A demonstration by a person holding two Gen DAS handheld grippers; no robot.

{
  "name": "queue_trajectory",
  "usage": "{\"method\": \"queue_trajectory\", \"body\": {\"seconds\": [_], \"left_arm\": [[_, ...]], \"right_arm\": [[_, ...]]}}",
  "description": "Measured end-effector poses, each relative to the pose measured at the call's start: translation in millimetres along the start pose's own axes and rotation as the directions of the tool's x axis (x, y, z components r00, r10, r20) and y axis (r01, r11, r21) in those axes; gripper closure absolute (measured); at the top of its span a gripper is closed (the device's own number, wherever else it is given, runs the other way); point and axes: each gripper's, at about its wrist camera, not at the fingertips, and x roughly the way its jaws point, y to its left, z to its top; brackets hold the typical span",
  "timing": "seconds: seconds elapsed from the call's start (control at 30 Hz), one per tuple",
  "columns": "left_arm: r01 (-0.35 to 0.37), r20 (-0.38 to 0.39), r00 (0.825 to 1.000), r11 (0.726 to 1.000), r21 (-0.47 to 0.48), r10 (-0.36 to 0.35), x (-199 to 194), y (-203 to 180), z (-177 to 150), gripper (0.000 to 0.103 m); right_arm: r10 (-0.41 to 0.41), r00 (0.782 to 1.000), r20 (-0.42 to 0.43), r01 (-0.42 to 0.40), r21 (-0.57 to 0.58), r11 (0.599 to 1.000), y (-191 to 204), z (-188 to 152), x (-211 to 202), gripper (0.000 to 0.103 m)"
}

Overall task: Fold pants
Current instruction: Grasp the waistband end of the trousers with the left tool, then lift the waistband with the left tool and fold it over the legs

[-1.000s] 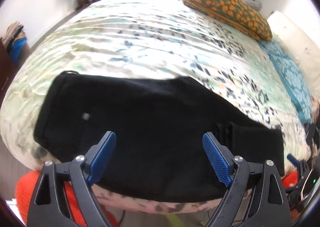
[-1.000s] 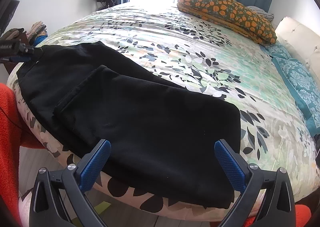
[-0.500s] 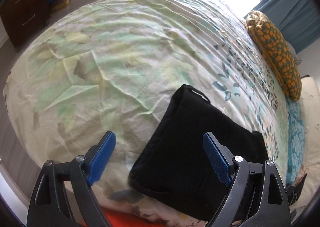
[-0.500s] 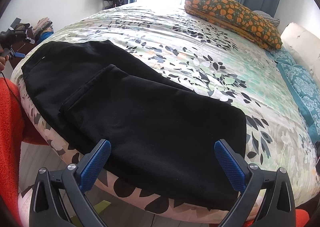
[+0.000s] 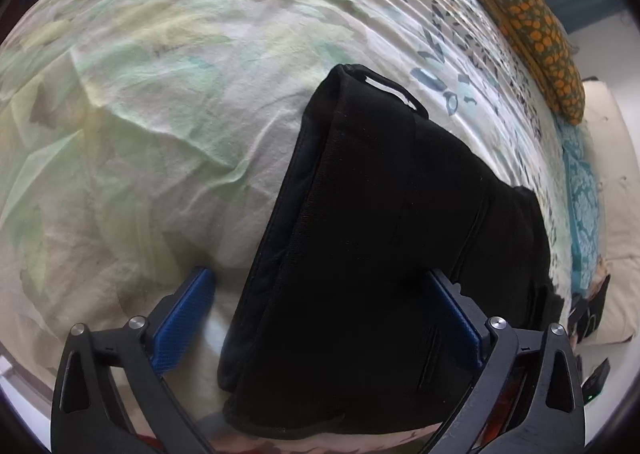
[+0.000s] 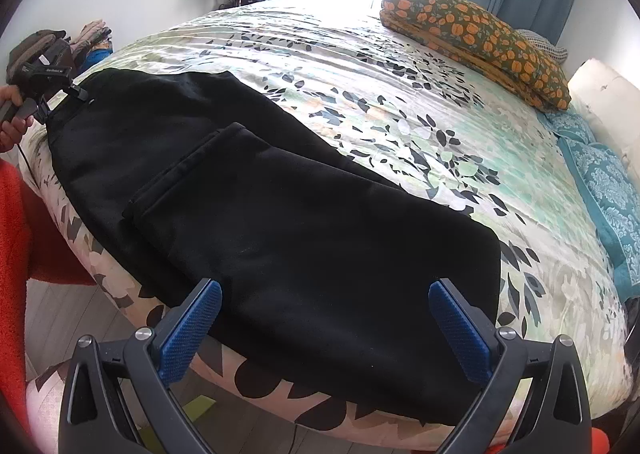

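Black pants [image 6: 280, 214]: we find them lying flat along the near edge of the bed [image 6: 400, 102], one end folded back over the rest so that a hem edge crosses the cloth ahead and to the left of the right tool [image 6: 326, 328]. Right tool: blue pads spread wide, nothing clamped, poised just above the near right end of the pants, which fills the gap between its pads and runs away to the far left. Left tool [image 5: 320, 318]: we record its jaws as having just been opening and now at full spread; its left pad [image 5: 184, 326] sits over bare bedsheet [image 5: 140, 134], its right pad over black cloth, and the waistband end of the pants [image 5: 360, 234] lies under and between them, unpressed as far as we can tell. A small loop at the waistband lies ahead of that tool, at the far corner. In the right wrist view we see the left tool [image 6: 60, 94] at the far left end of the garment, a hand [image 6: 12, 122] on its grip. Orange-patterned pillow [image 6: 472, 38]: well beyond both tools, at the far right. Teal cushion [image 6: 604, 190]: right of the right tool, apart from the pants. Red cloth [image 6: 16, 234]: low at the left of the right tool, beside the bed edge.
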Motion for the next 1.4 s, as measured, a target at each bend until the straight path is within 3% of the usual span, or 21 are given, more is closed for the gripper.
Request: {"method": "queue_trajectory", "body": {"seconds": [0.23,0.27,0.3,0.33,0.4,0.5,0.63,0.8,0.93,1.17,1.27,1.33,1.4], "left_arm": [[-0.019,-0.023,1.0,1.0,-0.008,0.019,0,0,4,0.002],[-0.006,-0.01,1.0,1.0,-0.02,0.006,-3,1,4,0.014],[0.048,-0.007,0.999,0.999,-0.014,-0.049,-7,0,3,0.043],[0.072,-0.004,0.997,0.997,-0.001,-0.072,-12,-4,2,0.049],[0.037,0.016,0.999,0.998,0.042,-0.038,-21,-10,-2,0.074],[0.031,0.075,0.997,0.999,0.026,-0.033,-41,-15,-10,0.083],[0.104,0.181,0.978,0.995,0.01,-0.104,-73,-31,-26,0.086],[0.218,0.227,0.949,0.976,0.022,-0.217,-100,-63,-47,0.087],[0.252,0.23,0.936,0.964,0.09,-0.266,-112,-115,-64,0.088],[0.246,0.178,0.938,0.933,0.265,-0.298,-103,-224,-106,0.088],[0.27,0.144,0.935,0.913,0.306,-0.325,-87,-266,-119,0.088],[0.286,0.12,0.933,0.901,0.325,-0.339,-72,-291,-127,0.088],[0.269,0.11,0.94,0.898,0.348,-0.324,-56,-314,-138,0.088]], "right_arm": [[-0.008,1.0,-0.005,0.008,-0.036,0.999,9,1,2,0.0],[-0.008,1.0,-0.005,0.008,-0.036,0.999,9,1,2,0.0],[-0.009,1.0,-0.005,0.009,-0.035,0.999,8,1,2,0.0],[-0.013,1.0,-0.004,0.013,-0.034,0.999,8,2,2,0.0],[-0.022,1.0,-0.002,0.021,-0.023,0.999,5,2,2,0.0],[-0.03,1.0,-0.006,0.03,0.007,1.0,-2,3,2,0.0],[-0.036,0.999,-0.001,0.036,0.046,0.998,-13,3,1,0.0],[-0.038,0.999,-0.001,0.038,0.094,0.995,-25,4,0,0.0],[-0.022,1.0,-0.002,0.022,0.151,0.988,-36,4,1,0.0],[0.035,0.999,0.007,-0.035,0.217,0.975,-49,1,0,0.0],[0.105,0.994,0.038,-0.112,0.276,0.955,-60,1,-5,0.0],[0.247,0.965,0.092,-0.264,0.355,0.897,-72,4,-8,0.0],[0.423,0.887,0.183,-0.457,0.465,0.758,-87,10,-9,0.0]]}}
